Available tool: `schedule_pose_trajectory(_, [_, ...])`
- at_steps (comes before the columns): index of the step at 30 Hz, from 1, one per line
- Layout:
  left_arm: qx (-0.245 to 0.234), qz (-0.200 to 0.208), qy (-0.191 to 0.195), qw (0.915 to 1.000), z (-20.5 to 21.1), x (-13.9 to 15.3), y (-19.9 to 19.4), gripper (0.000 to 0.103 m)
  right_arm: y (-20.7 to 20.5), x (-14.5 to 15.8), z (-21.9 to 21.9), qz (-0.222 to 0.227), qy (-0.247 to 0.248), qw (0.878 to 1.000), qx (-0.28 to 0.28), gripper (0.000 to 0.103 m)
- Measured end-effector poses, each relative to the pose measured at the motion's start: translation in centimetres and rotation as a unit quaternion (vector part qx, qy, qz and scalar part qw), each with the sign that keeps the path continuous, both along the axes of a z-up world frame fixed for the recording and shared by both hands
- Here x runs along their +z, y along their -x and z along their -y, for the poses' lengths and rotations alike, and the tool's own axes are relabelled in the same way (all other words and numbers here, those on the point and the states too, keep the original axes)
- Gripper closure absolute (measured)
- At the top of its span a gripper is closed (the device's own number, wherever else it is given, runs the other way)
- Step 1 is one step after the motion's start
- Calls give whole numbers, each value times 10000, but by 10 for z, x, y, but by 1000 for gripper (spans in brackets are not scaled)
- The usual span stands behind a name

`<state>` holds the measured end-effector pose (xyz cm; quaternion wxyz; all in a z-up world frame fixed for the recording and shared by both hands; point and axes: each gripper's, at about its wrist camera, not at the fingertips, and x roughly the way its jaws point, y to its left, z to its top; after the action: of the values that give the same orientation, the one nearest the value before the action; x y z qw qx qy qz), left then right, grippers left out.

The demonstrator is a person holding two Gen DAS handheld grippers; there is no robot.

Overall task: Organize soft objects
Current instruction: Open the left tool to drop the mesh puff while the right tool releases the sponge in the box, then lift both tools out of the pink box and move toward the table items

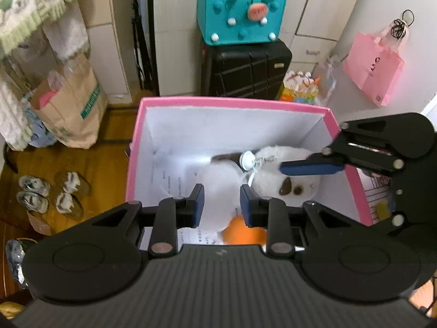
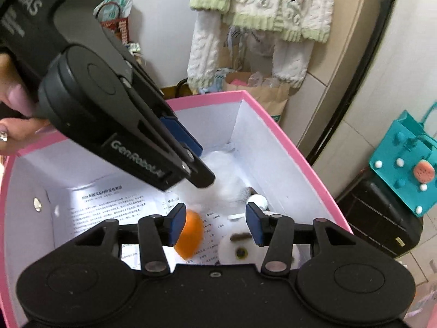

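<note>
Left wrist: white plush toy (image 1: 275, 175) in pink box (image 1: 232, 101), under both grippers' released fingers (image 1: 198, 205).

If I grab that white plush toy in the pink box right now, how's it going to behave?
The white plush toy looks fluffy and unstructured, so it will probably squash between the tongs and sag. It likely weighs little for its bulk. Its orange foot and the cord at its neck may dangle and could catch the pink box rim.

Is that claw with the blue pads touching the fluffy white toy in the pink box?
Cannot tell. In the right wrist view the left gripper overlaps the white plush toy, hiding any contact; in the left wrist view its open fingers only frame the toy.
</note>
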<state>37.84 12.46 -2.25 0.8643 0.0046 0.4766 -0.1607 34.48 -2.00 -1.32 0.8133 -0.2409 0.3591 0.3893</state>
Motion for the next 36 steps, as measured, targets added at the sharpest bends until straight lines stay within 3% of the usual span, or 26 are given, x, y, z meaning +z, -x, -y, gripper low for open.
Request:
schedule_pose_trajectory(3, [60, 187, -70, 9998, 1, 6, 7, 81, 0, 6, 6, -18, -139, 9997, -216, 50])
schedule_pose_trajectory(17, [-15, 253, -148, 9996, 10, 43, 60, 80, 57, 44, 52, -581, -914, 9914, -739, 49])
schedule_pose_trajectory(21, [-110, 357, -241, 9990, 15, 58, 90, 75, 77, 60, 63, -491, -1091, 9899, -757, 47])
schedule_pose_trajectory(24, [-200, 403, -247, 9987, 15, 71, 110, 59, 91, 69, 66, -393, -1130, 9899, -760, 46])
schedule_pose_trajectory(32, [-258, 624, -454, 9967, 18, 98, 162, 48, 132, 90, 76, -275, -1200, 9898, -713, 45])
schedule_pose_trajectory(36, [-286, 706, -508, 9958, 19, 109, 185, 38, 153, 99, 82, -133, -1203, 9905, -660, 41])
